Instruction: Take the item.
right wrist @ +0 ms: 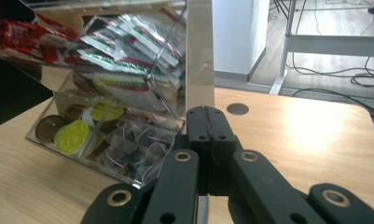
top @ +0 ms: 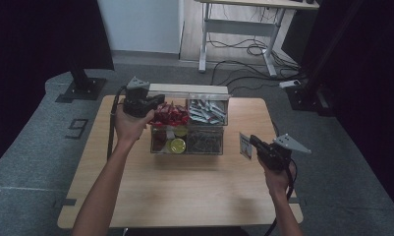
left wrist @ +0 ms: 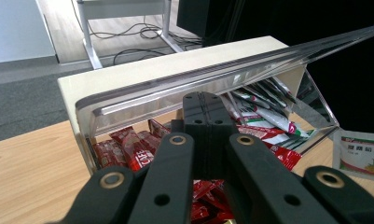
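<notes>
At table centre: 1 clear acrylic 4-compartment organiser box (top: 188, 129), lid up. R gripper (top: 254, 142) clamps 1 small white printed sachet (top: 245, 145), beside box's right. L gripper (top: 157, 101) jaws shut, empty, over red sachets (top: 168, 115).

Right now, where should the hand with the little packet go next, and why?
Probably carry the right gripper over to the clear box and its back right compartment. It is shut on a white-and-green packet, matching packets lie there, and the lid stands raised by the left gripper.
</notes>
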A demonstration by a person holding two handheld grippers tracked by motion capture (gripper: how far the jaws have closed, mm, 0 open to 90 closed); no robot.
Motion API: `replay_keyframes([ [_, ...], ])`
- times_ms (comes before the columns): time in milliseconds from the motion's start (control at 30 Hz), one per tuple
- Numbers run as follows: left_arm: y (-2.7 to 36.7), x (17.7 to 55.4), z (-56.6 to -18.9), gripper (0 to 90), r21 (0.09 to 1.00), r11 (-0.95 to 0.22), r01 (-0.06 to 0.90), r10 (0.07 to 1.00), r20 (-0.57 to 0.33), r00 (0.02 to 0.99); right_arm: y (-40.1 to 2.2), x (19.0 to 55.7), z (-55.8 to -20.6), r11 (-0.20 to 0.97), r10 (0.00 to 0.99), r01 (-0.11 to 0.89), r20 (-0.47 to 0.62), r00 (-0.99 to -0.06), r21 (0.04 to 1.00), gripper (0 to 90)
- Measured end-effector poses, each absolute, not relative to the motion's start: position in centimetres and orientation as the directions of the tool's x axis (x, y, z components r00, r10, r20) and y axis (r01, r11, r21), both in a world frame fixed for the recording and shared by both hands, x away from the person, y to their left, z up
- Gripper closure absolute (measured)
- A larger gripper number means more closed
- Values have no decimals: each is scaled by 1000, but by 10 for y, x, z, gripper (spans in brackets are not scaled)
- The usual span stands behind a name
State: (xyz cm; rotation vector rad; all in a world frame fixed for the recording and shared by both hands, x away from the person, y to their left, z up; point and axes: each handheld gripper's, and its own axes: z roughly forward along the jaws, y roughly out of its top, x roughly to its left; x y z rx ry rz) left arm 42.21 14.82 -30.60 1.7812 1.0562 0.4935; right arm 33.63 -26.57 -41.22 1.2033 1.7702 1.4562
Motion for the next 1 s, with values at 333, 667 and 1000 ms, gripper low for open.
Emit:
replay_keyframes([
  [333, 148, 422, -306, 900, 887, -151, 436, 832, -124, 541, -274, 337, -439, 5, 889, 338, 151, -432, 941, 896],
  [667, 147, 421, -306, 900, 887, -154, 436, 833, -121, 540, -280, 341, -465, 5, 900, 393, 167, -403, 919, 896],
  [1000, 148, 421, -306, 900, 886, -156, 436, 835, -117, 537, -290, 346, -491, -13, 911, 447, 195, -363, 894, 895],
])
